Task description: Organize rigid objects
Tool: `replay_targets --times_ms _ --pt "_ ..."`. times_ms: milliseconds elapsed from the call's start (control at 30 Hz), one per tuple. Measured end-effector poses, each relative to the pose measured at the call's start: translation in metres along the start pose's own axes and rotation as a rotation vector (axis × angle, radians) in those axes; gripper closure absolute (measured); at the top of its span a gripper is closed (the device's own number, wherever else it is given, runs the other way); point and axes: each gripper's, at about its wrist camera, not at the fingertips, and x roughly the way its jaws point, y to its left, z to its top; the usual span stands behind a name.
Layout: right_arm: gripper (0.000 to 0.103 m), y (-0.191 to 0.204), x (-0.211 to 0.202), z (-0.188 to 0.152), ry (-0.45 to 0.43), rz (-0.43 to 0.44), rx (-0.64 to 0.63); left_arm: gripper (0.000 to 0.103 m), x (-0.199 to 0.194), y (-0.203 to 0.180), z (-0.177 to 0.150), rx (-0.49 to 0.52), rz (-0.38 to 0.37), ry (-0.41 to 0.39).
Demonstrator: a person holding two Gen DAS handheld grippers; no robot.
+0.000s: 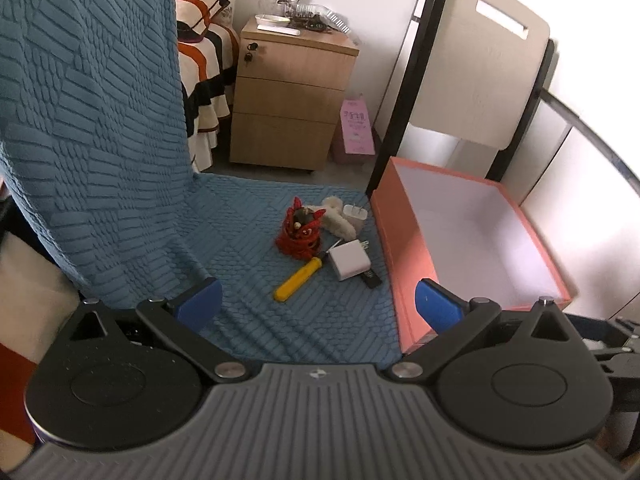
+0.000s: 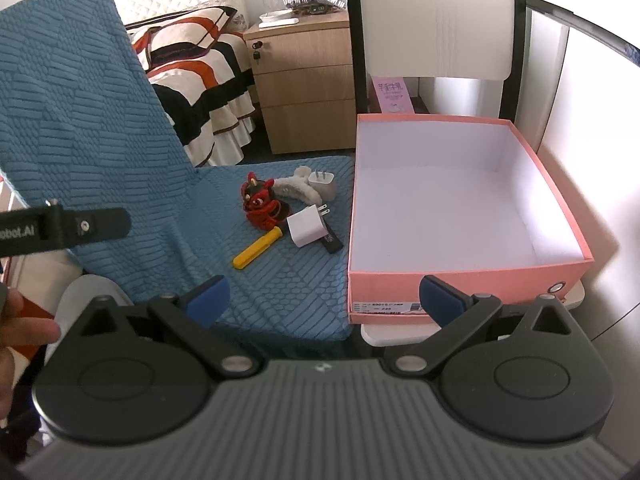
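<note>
Left wrist view: the left gripper (image 1: 318, 306) is hovering spread wide, holding nothing. At frame centre, a red toy (image 1: 300, 232), 2 chargers (image 1: 349, 264) and a yellow tool (image 1: 298, 279) are lying on the blue cover (image 1: 248, 216), beside the pink box (image 1: 394, 240).

Right wrist view: the right gripper (image 2: 324, 300) is also gaping, holding nothing; the same pile is sitting centre, left of the box (image 2: 464, 270).

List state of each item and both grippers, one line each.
left gripper: open, holding nothing
right gripper: open, holding nothing
pink box: lid off, nothing inside
yellow tool: lying flat on blue cover
white charger: on its side, prongs out
</note>
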Motion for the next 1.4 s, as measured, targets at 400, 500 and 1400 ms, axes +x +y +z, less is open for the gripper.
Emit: replay_targets --times_ms 400,500,1400 --pt "0.000 0.003 0.000 -0.003 0.003 0.008 -0.002 0.000 -0.002 0.010 -0.005 -0.026 0.023 -0.014" --pt "0.000 0.002 0.000 -0.004 0.000 0.007 0.001 0.000 -0.001 0.009 -0.006 -0.024 0.024 -0.009" --pt "0.000 0.017 -0.014 -0.026 -0.050 0.088 0.006 0.000 -0.019 0.011 -0.022 -0.019 -0.013 -0.063"
